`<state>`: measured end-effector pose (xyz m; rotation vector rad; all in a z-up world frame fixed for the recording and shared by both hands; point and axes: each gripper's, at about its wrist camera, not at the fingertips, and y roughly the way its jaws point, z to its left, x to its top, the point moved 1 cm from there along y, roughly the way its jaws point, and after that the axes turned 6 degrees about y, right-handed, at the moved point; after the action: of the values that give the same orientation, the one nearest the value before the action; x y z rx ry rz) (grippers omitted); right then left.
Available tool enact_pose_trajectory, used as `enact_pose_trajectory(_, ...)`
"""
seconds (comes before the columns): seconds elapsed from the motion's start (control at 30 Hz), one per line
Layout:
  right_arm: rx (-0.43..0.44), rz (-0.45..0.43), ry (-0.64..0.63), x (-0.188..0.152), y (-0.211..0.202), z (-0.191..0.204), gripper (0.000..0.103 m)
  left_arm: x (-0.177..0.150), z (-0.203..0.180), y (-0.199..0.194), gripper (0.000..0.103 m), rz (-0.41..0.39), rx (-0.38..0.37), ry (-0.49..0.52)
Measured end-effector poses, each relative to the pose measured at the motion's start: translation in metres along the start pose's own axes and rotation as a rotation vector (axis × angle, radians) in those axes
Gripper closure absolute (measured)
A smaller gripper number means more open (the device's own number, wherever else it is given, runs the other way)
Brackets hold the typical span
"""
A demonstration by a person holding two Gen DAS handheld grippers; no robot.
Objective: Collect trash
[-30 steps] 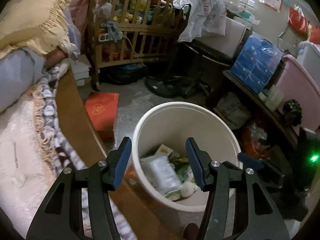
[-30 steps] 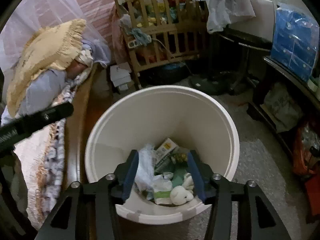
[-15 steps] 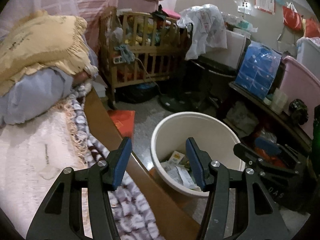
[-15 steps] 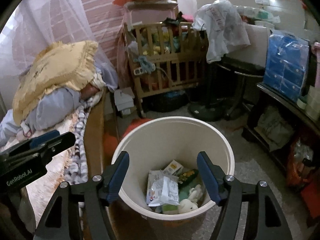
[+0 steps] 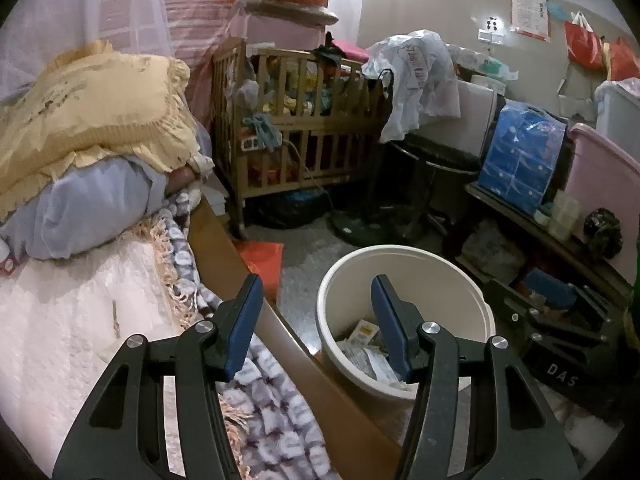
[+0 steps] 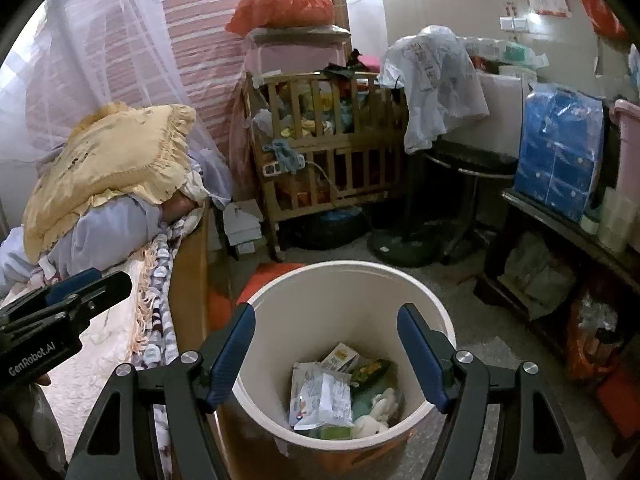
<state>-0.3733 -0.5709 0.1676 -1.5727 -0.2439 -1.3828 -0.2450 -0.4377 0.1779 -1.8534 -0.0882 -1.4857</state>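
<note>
While the white bin (image 6: 348, 360) sits on the floor beside the bed edge (image 5: 288, 344), we note trash (image 6: 320, 400) piled at its bottom: wrappers, a small carton, a crumpled tissue. Our right gripper (image 6: 326, 354) hangs above it, jaws wide apart, holding nothing, the bin mouth between them. Our left gripper (image 5: 316, 324), jaws also apart and bare, straddles the bed edge, bin behind its right jaw. Beyond both: wooden crib (image 6: 332, 140).

Left tongs (image 5: 317, 326) spread wide, empty. Right tongs (image 6: 326, 354) likewise, empty.
</note>
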Motion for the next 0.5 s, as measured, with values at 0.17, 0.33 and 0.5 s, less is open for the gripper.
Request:
enact_pose_trajectory(0.17,-0.004,-0.021,-0.015,0.0027,-0.004,0.0023,0.03,-0.0013,-0.0046,-0.002,0.048,-0.016,0.01,0.021)
enact_pose_trajectory(0.33,-0.006,-0.045,-0.025,0.0041,-0.0087,0.0049,0.029,-0.0025,-0.0047,-0.0029,0.048,-0.027,0.017,0.026)
enact_pose_trajectory(0.5,-0.009,-0.053,-0.028,0.0046,-0.0098,0.0055,0.029,-0.0026,-0.0022,-0.0021,0.048,-0.028,0.029,0.019)
